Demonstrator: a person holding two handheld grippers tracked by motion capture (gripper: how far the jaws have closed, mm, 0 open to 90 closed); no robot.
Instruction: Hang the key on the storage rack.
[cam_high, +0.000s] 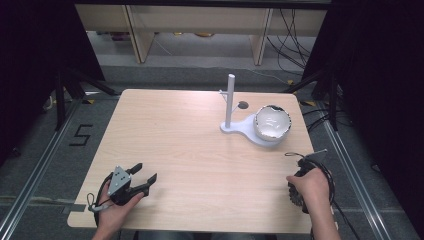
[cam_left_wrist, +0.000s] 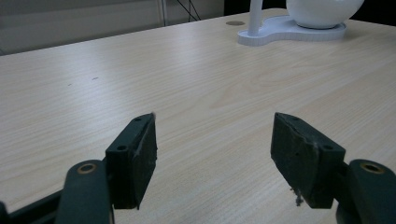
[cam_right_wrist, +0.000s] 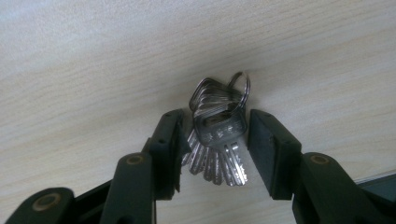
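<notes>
Right gripper view: right gripper (cam_right_wrist: 215, 149) spread around keys (cam_right_wrist: 217, 135), near table edge (cam_right_wrist: 373, 177).

We see a light wooden table (cam_high: 190, 145) standing on a grey floor (cam_high: 200, 72). Black curtains (cam_high: 30, 45) close off both sides, with dark tripod legs (cam_high: 70, 87) at their feet. Behind the table stands pale wooden furniture (cam_high: 200, 22), perhaps a desk or shelving; its top is cut off. Black cables (cam_high: 292, 42) trail down on the right, and a black number 5 (cam_high: 81, 135) marks the floor at left.
</notes>
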